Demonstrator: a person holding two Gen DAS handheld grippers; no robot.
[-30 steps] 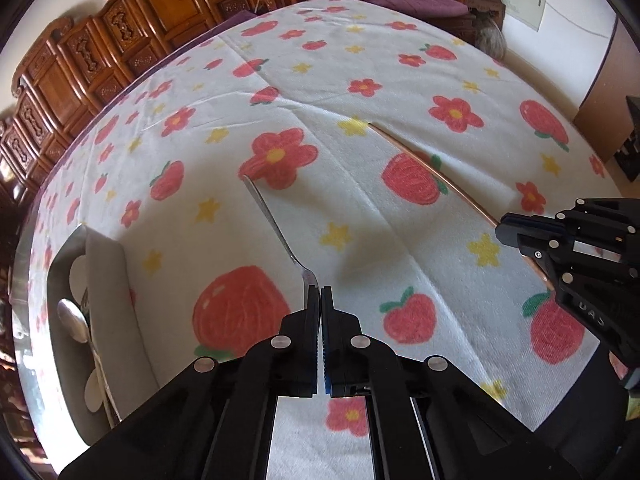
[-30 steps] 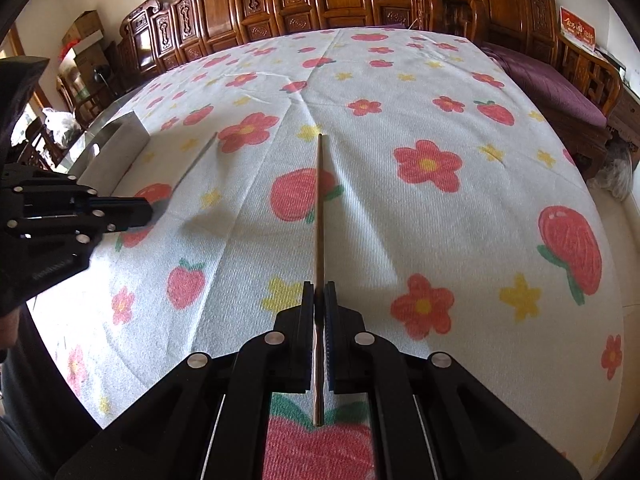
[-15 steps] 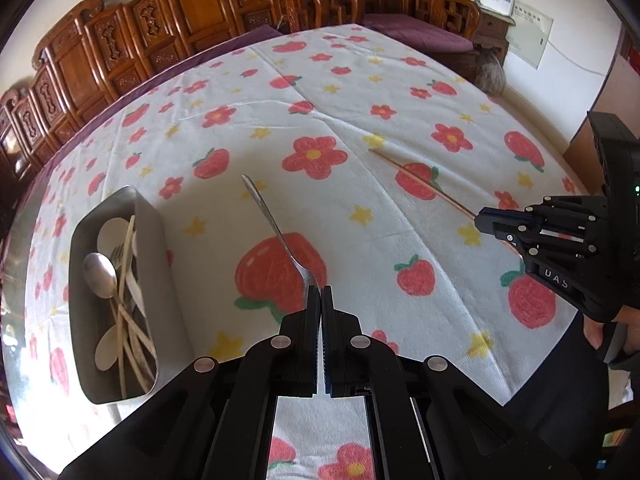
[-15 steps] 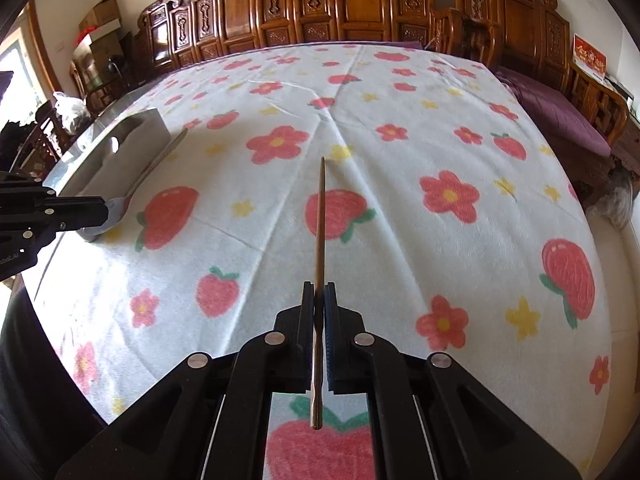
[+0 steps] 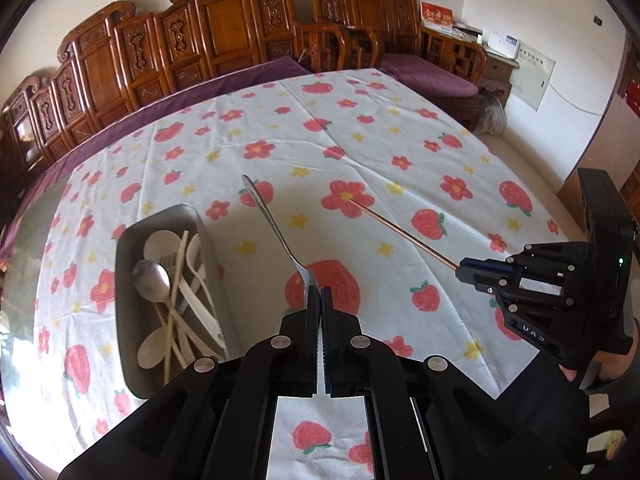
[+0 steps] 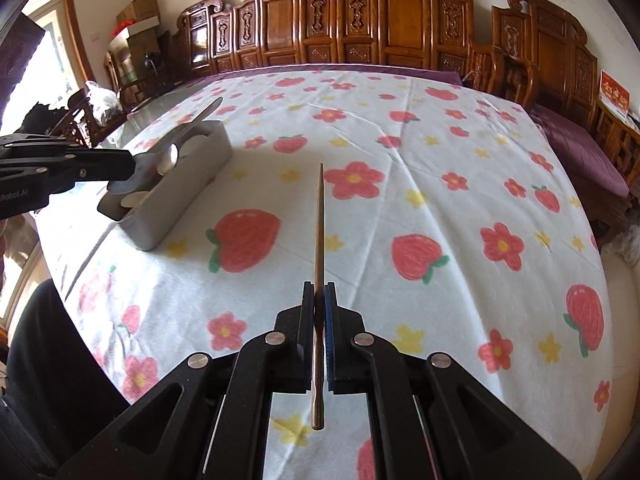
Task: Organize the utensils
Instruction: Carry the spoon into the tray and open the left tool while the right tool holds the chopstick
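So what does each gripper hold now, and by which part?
The left gripper holds a metal utensil by its head end. The right gripper holds a chopstick near its thick end.

We count two grippers, the left gripper (image 5: 320,294) and the right gripper (image 6: 319,292). We see one metal fork (image 5: 276,232), one wooden chopstick (image 6: 319,232) and one metal tray (image 5: 128,320) of cutlery.

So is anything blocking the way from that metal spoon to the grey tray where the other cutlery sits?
Nothing visible does. The left gripper holds the metal spoon clear of the cloth, and only bare flowered tablecloth lies between it and the grey tray. The tray's top is open, though spoons and forks already crowd it.
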